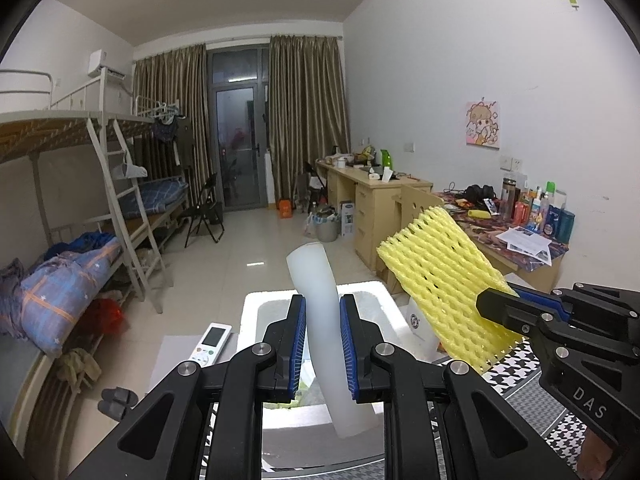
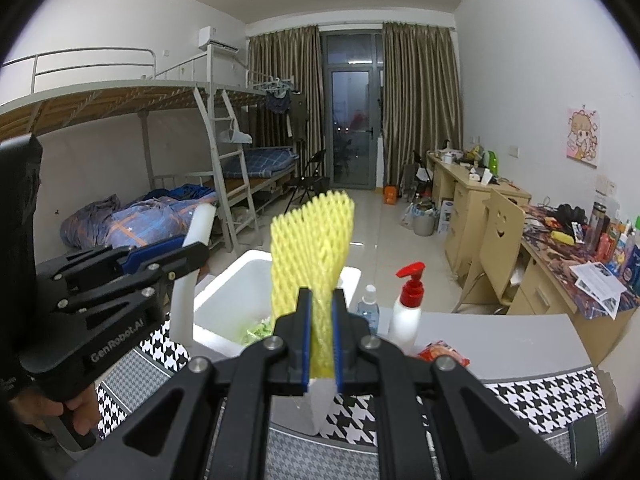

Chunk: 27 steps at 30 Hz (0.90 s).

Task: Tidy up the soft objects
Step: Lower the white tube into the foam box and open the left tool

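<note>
My left gripper (image 1: 322, 344) is shut on a bent white foam strip (image 1: 316, 280) that sticks up between its blue pads. In the right wrist view this same gripper (image 2: 192, 258) sits at the left with the white foam strip (image 2: 200, 220) rising from it. My right gripper (image 2: 322, 336) is shut on a yellow foam net sleeve (image 2: 314, 240), which stands upright. From the left wrist view, the right gripper (image 1: 494, 306) holds the yellow net (image 1: 436, 280) tilted to the left. Both grippers hover over an open white foam box (image 2: 224, 292) with some green material inside.
A black-and-white houndstooth cloth (image 2: 540, 396) covers the table. On it stand a white pump bottle with a red top (image 2: 408, 312), a small clear bottle (image 2: 368, 308) and a red packet (image 2: 442, 354). A white remote (image 1: 210, 344) lies left of the box. Bunk beds, desks and a chair stand behind.
</note>
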Available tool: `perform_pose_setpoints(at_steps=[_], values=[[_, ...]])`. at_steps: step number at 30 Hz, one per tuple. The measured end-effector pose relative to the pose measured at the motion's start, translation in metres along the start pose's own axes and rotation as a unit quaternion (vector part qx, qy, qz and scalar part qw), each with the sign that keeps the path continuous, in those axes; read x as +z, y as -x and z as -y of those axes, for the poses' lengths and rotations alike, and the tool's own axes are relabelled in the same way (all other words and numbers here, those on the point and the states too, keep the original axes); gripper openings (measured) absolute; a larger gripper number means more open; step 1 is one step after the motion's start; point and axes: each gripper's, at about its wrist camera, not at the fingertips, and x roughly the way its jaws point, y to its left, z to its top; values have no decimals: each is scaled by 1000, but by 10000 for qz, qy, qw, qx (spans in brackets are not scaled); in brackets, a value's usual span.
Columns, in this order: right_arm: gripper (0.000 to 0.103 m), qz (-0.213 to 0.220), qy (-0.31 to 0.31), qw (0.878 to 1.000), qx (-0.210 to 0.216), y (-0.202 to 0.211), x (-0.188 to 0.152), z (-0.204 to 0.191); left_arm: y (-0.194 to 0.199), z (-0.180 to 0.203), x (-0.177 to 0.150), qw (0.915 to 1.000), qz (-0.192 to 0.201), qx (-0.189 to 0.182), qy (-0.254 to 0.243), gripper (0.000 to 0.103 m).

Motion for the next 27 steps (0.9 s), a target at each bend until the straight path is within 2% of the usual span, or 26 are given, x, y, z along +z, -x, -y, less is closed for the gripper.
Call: perform_pose_setpoints(at_steps=[14, 27], values=[[11, -195, -8, 9998, -16, -29, 6, -5, -29, -7, 0, 9996, -285, 42, 30, 19], [11, -280, -43, 9996, -38, -38, 7, -5, -58, -12, -6, 9980, -621, -69, 56, 19]])
